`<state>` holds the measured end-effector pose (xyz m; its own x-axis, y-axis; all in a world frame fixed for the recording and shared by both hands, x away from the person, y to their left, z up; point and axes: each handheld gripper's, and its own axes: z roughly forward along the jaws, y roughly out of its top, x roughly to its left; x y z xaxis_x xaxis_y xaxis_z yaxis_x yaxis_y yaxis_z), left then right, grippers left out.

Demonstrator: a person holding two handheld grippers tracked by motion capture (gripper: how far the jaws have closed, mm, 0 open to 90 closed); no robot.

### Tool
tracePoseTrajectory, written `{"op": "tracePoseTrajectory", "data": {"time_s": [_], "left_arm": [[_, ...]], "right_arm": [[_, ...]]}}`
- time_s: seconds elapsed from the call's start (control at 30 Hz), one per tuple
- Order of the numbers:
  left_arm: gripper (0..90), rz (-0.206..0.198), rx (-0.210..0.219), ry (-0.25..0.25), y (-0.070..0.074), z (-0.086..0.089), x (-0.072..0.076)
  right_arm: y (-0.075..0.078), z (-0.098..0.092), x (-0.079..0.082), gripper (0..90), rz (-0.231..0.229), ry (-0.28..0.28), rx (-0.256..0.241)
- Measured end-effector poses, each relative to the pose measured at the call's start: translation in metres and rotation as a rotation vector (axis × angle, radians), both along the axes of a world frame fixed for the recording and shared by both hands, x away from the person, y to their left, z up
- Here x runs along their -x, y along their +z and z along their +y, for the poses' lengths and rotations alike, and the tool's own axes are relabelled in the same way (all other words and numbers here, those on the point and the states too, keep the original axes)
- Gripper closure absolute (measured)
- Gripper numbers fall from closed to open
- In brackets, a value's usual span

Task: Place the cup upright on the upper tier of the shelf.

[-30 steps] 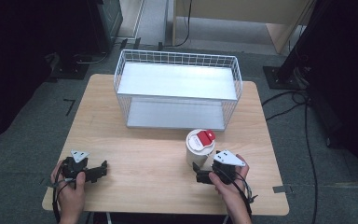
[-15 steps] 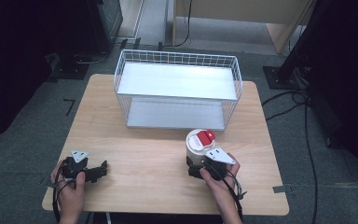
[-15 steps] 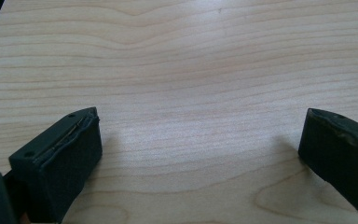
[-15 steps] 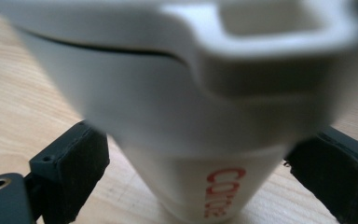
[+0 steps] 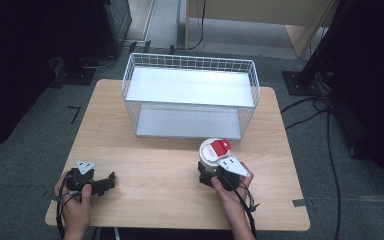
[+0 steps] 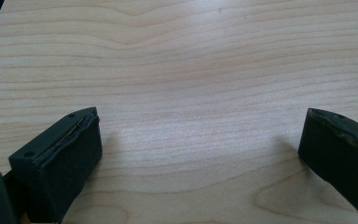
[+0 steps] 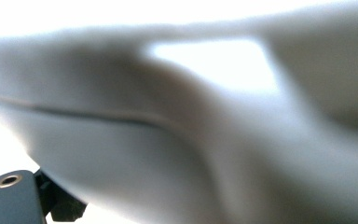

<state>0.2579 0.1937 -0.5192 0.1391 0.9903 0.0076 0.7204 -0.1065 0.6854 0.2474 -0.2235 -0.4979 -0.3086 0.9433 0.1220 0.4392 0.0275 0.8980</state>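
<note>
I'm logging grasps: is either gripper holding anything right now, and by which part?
The left gripper is open over bare table. The right gripper is against the lower side of the white container; whether it grips cannot be told.

The right gripper [image 5: 211, 172] has slid left and forward across the pale wooden table [image 5: 145, 165], from beside the white round container with the red lid tab [image 5: 215, 151] to right against its near side; its jaws seem to straddle it, though the blurred right gripper view leaves that uncertain.
</note>
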Motion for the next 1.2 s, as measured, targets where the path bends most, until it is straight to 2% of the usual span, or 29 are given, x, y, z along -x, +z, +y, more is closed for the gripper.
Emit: {"op": "tracePoseTrajectory", "data": {"time_s": [0.57,0.77,0.93,1.2], "left_arm": [[0.0,0.0,0.0,0.0,0.0,0.0,0.0],[0.0,0.0,0.0,0.0,0.0,0.0,0.0],[0.0,0.0,0.0,0.0,0.0,0.0,0.0],[0.0,0.001,0.0,-0.001,0.0001,0.0001,0.0]], "right_arm": [[-0.0008,0.0014,0.001,10.0,-0.034,-0.011,-0.01],[-0.0037,-0.0008,0.0018,10.5,-0.067,-0.005,-0.025],[-0.0047,0.0003,0.0027,10.7,-0.078,-0.017,-0.036],[0.0012,0.0045,0.0064,10.9,-0.121,0.013,-0.053]]}}
